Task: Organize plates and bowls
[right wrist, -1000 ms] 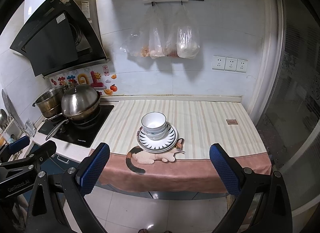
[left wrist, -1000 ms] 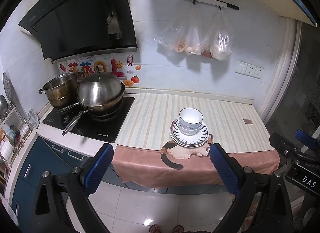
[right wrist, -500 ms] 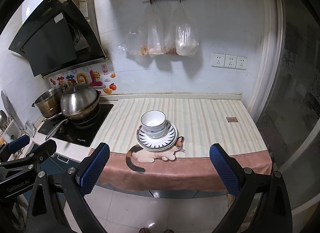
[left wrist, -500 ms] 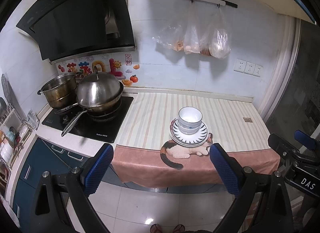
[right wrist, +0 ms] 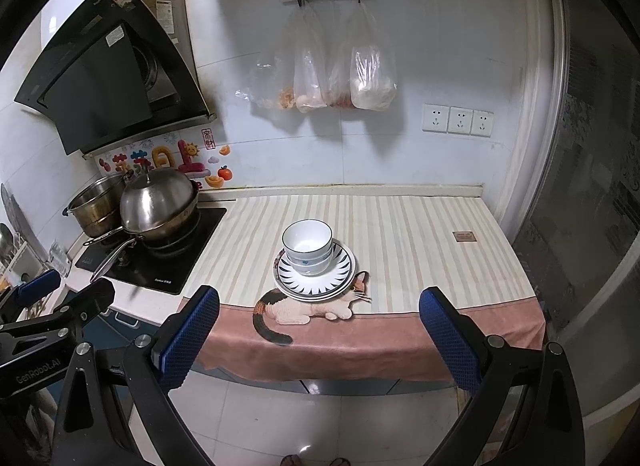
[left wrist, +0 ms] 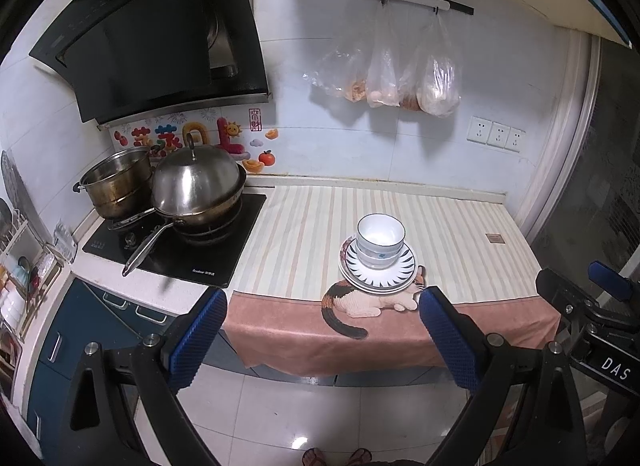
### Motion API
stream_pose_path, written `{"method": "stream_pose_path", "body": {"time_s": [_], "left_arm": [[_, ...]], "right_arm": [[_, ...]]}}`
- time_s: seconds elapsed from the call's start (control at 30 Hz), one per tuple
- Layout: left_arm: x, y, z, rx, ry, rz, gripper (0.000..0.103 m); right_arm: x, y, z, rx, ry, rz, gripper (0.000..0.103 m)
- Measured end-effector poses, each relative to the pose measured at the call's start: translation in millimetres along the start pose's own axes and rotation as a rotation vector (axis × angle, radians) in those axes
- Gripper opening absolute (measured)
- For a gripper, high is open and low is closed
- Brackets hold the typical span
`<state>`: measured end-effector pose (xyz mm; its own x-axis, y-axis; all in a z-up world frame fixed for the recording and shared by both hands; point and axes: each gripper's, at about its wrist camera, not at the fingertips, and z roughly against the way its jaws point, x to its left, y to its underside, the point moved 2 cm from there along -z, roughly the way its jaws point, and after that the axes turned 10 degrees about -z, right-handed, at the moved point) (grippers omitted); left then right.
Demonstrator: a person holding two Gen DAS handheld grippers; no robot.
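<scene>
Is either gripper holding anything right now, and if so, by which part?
Nothing is held. Left gripper and right gripper both have jaws open and empty, short of the stacked bowls and plates.

Striped counter (right wrist: 420,234) lies bare right of the stacked plates (right wrist: 340,266); lidded wok (right wrist: 158,201) crowds the left.

Lit evenly and rather dimly from above, with soft shadows thrown on the wall behind the hanging bags (right wrist: 340,77). Glare spotted on the floor tiles (left wrist: 298,444) below the left gripper (left wrist: 320,330). Heavily bowed at the edges by fisheye, dark-vignetted in corners. Sharp throughout, ahead of both claws.
</scene>
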<state>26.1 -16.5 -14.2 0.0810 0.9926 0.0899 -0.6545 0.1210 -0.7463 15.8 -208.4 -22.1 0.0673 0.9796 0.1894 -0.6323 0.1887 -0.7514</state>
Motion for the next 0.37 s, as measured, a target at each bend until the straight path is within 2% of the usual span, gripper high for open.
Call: {"method": "stream_pose_path", "body": {"time_s": [0.37], "left_arm": [[2.4,-2.9,-2.4,-0.008,0.005,-0.001,0.099]], "right_arm": [[1.1,1.7,-0.8,0.002,0.007,0.002,0.102]]}}
